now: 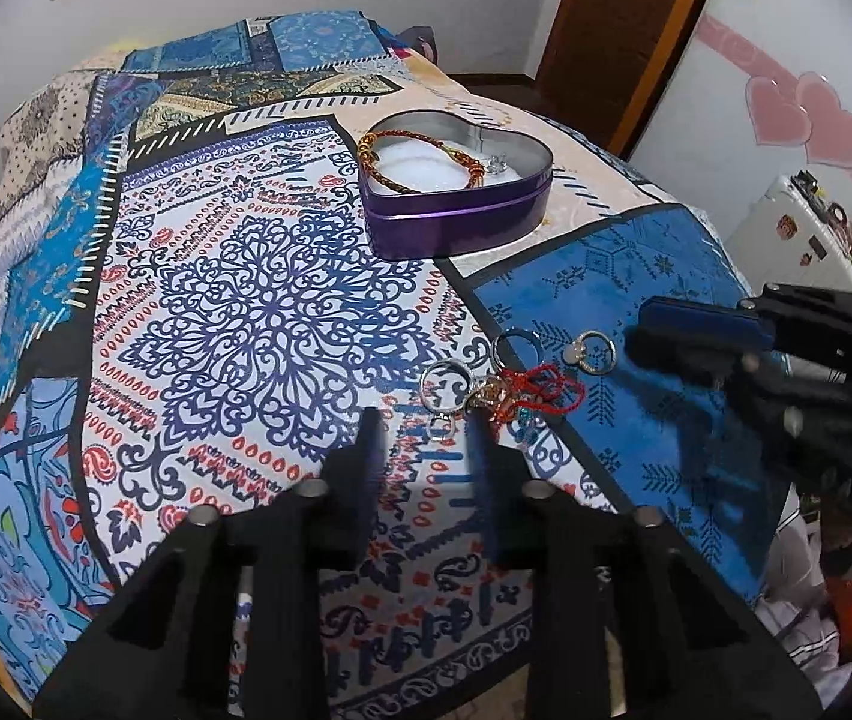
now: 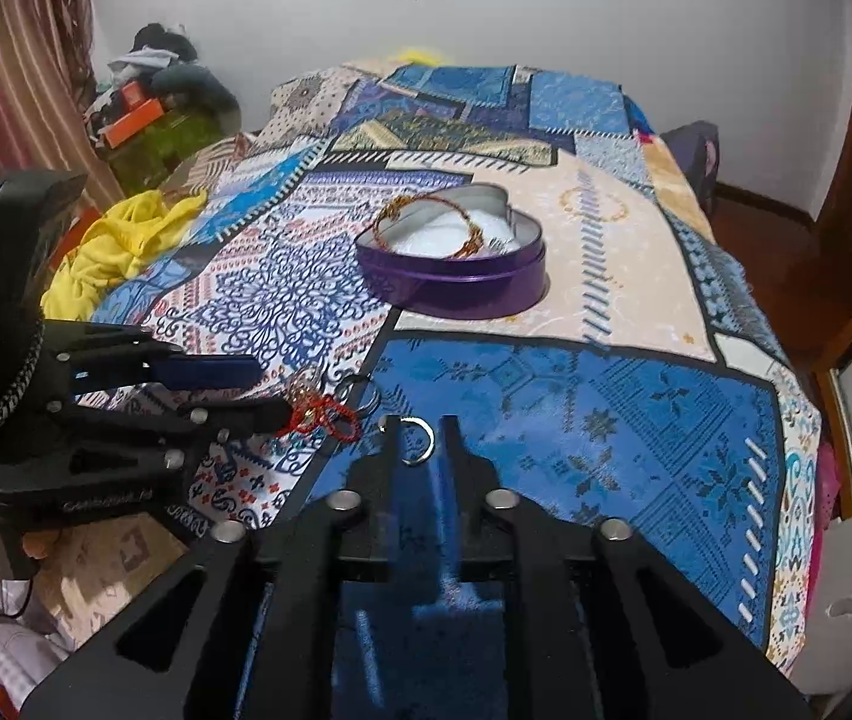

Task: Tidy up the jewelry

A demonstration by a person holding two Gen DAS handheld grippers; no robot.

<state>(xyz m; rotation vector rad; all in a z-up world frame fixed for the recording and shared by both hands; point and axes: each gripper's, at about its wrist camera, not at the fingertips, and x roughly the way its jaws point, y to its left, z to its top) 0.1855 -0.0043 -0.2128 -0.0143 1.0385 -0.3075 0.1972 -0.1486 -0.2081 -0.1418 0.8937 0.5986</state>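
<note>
Now the left gripper [image 1: 426,420] hangs over the patterned bedspread [image 1: 246,300] with its tongs released: a plain gap shows between the two fingers, and a small silver loop [image 1: 443,425] lies on the cloth inside that gap, touched by neither pad. At about one o'clock from its tips sits the loose jewelry, a tangle of red cord [image 1: 552,387] with gold-coloured bits, a wide silver ring [image 1: 444,384] at its nine o'clock side and another plain ring [image 1: 516,345] at its eleven o'clock. A ring with a pale stone [image 1: 591,351] lies apart at the tangle's two o'clock, on the blue panel of the cloth.

The right gripper [image 2: 423,426] is also unclenched. In its own view the stone ring sits at twelve o'clock, framed between its fingertips; from the left wrist view the ring rests flat on the cloth just ahead of those tips, not pinched.

Farther up the bed, at twelve o'clock from both grippers, stands a purple heart-shaped tin [image 1: 456,222], lidless and well apart from the loose pieces. Inside it a braided red-and-gold bracelet [image 1: 384,174] lies on white padding [image 1: 420,165], with a small silvery piece [image 1: 497,165] at the bracelet's three o'clock end

A yellow garment [image 2: 120,246] lies crumpled at ten o'clock in the right wrist view
</note>
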